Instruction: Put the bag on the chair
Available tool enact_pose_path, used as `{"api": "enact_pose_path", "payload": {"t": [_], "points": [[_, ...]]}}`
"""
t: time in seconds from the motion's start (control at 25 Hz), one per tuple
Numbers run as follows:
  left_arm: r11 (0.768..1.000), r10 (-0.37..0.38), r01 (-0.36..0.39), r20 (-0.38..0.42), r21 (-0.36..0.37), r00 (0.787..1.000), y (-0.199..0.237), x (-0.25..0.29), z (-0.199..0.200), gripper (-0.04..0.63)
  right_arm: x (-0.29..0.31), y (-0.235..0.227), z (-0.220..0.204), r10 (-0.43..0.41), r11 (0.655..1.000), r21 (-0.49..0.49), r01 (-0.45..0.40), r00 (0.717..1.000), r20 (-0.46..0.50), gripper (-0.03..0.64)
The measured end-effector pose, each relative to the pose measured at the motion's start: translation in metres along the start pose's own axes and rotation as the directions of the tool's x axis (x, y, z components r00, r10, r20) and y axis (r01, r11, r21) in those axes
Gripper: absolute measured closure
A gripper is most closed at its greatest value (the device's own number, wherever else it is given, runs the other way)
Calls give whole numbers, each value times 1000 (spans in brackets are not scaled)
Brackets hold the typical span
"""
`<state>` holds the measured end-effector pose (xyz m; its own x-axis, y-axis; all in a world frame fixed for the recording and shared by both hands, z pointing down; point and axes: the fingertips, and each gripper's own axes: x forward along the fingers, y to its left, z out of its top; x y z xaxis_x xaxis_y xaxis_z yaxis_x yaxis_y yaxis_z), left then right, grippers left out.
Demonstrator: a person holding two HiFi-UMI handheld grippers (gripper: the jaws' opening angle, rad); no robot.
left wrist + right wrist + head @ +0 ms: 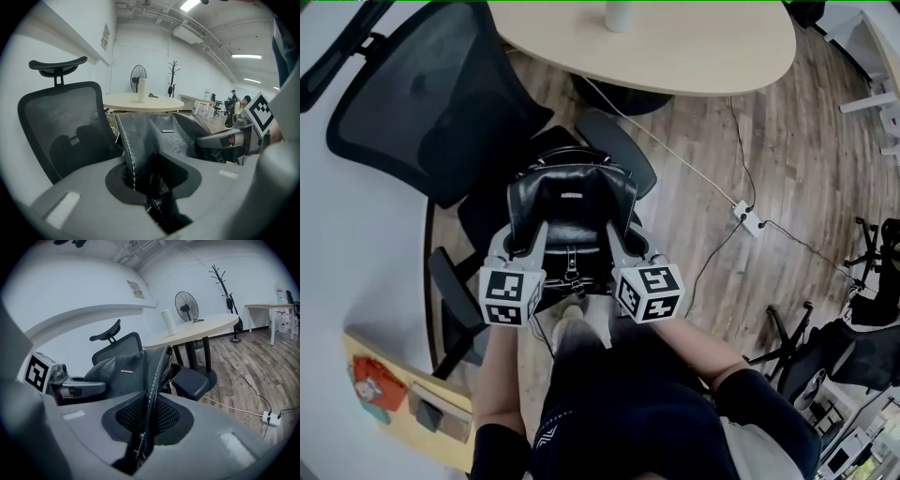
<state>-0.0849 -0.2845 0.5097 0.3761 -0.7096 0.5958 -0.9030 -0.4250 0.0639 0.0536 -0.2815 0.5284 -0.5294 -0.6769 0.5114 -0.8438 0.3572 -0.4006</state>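
A black leather bag [572, 202] with white stitching stands upright over the seat [619, 150] of a black mesh office chair [422, 94]; whether it rests on the seat I cannot tell. My left gripper [530, 234] holds the bag's left side, my right gripper [619, 239] its right side. In the left gripper view the bag's stitched edge [129, 159] runs down between the jaws of the left gripper [150, 173], with the chair's backrest [61, 122] behind. In the right gripper view the right gripper [147, 420] is shut on the bag's other stitched edge [154, 380].
A pale oval table [675, 47] carrying a white cylinder [619, 14] stands just beyond the chair. A cable and power strip [750, 220] lie on the wood floor to the right. Another black chair [853, 347] is at the far right, a yellow-edged cabinet [403, 394] at lower left.
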Motion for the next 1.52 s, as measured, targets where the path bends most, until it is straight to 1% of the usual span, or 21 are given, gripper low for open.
{"api": "enact_pose_path", "payload": {"t": [0.28, 0.44, 0.6, 0.76, 0.92, 1.0, 1.16, 1.28, 1.36, 1.52], "points": [[1000, -15, 15, -16, -16, 1000, 10, 24, -3, 479, 13, -11, -3, -18, 1000, 8, 17, 1000, 20, 571], [1000, -5, 5, -20, 2, 1000, 21, 36, -1, 468, 21, -11, -4, -11, 1000, 3, 11, 999, 33, 574], [1000, 1, 0, -34, 20, 999, 31, 51, -9, 455, 32, -12, -13, -2, 1000, -4, 2, 1000, 17, 574], [1000, 1, -2, -45, -30, 999, 40, 62, -25, 437, 40, -13, -27, 9, 999, -31, -10, 1000, -14, 574], [996, 0, -6, -64, -93, 998, 45, 70, -46, 411, 46, -20, -44, 18, 999, -29, -20, 997, -71, 571], [995, 10, -18, -78, -102, 997, 49, 73, -57, 399, 48, -20, -53, 34, 999, -16, -36, 995, -97, 567], [995, 40, -50, -114, -86, 993, 59, 80, -71, 383, 55, -13, -61, 68, 997, -17, -70, 990, -123, 566], [991, 41, -58, -137, -123, 990, 65, 84, -83, 376, 60, -12, -67, 87, 996, -19, -90, 984, -154, 564], [987, 54, -76, -145, -144, 988, 69, 86, -91, 368, 64, -10, -70, 104, 994, -24, -110, 979, -177, 559], [982, 89, -111, -145, -151, 985, 77, 87, -95, 347, 69, -10, -69, 101, 991, -73, -116, 978, -183, 546]]}}
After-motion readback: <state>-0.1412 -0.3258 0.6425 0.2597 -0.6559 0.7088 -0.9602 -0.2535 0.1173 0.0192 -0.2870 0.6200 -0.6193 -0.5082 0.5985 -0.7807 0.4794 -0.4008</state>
